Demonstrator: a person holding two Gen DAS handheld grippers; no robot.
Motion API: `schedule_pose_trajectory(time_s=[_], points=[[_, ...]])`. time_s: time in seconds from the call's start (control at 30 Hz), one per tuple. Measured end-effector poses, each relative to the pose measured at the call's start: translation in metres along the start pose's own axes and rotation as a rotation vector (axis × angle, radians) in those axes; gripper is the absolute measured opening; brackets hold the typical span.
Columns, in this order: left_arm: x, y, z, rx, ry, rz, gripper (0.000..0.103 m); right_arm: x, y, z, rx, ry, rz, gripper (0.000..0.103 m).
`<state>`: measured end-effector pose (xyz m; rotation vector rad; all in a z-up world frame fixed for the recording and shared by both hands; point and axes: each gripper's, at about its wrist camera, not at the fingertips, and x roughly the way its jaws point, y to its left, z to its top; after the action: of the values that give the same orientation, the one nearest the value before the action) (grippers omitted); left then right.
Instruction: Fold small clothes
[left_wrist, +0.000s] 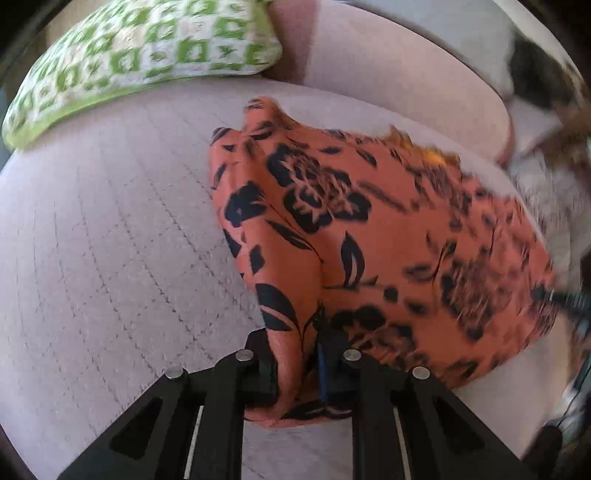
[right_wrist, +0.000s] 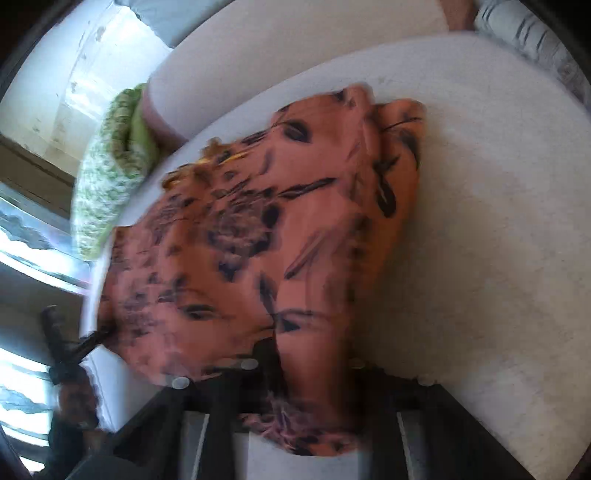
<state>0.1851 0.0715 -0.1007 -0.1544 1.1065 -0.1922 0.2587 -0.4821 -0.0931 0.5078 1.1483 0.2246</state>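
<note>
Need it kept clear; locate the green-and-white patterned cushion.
The green-and-white patterned cushion lies top left in the left wrist view, on the pale quilted sofa, beyond the orange floral garment.

The left gripper pinches a bunched edge of the orange cloth with black flowers, its jaws nearly together on the fabric. The cloth spreads far and right over a pale quilted cushion. A green-and-white pillow lies far left.
</note>
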Motion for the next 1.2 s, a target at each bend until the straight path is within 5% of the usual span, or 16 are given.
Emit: schedule_pose_trajectory(time_s=[0.2, 0.33, 0.4, 0.5, 0.53, 0.6, 0.73, 0.8, 0.9, 1.1, 1.2], points=[[-0.084, -0.015, 0.011, 0.017, -0.134, -0.060, 0.014, -0.074, 0.023, -0.001, -0.008, -0.087, 0.098, 0.015], [-0.137, -0.012, -0.041, -0.003, -0.157, -0.106, 0.014, -0.119, 0.023, -0.044, -0.056, -0.074, 0.106, 0.015], [-0.142, 0.000, -0.093, -0.054, -0.115, -0.112, 0.017, -0.130, 0.008, -0.082, -0.052, -0.028, 0.114, 0.016], [-0.107, 0.013, -0.150, -0.088, 0.003, -0.085, 0.030, -0.105, -0.030, -0.155, -0.047, 0.100, 0.033, 0.034], [-0.094, 0.021, -0.164, -0.092, 0.058, -0.025, 0.030, -0.093, -0.046, -0.172, -0.028, 0.145, -0.036, 0.056], [-0.103, 0.031, -0.169, -0.082, -0.008, -0.014, 0.035, -0.106, -0.057, -0.187, -0.022, 0.062, -0.010, 0.058], [-0.133, 0.036, -0.136, -0.051, -0.131, 0.016, 0.037, -0.154, -0.065, -0.180, 0.022, -0.122, -0.015, 0.065], [-0.133, 0.031, -0.116, -0.026, -0.160, 0.011, 0.037, -0.159, -0.059, -0.169, 0.005, -0.139, -0.028, 0.065], [-0.109, 0.026, -0.084, -0.026, -0.120, -0.038, 0.037, -0.146, -0.040, -0.147, -0.026, -0.157, -0.017, 0.065], [-0.055, 0.017, -0.055, -0.004, -0.040, 0.000, 0.037, -0.093, -0.012, -0.085, -0.010, -0.179, -0.080, 0.065], [-0.043, 0.016, -0.051, -0.003, -0.033, 0.020, 0.025, -0.073, -0.014, -0.067, -0.033, -0.163, -0.165, 0.064]])
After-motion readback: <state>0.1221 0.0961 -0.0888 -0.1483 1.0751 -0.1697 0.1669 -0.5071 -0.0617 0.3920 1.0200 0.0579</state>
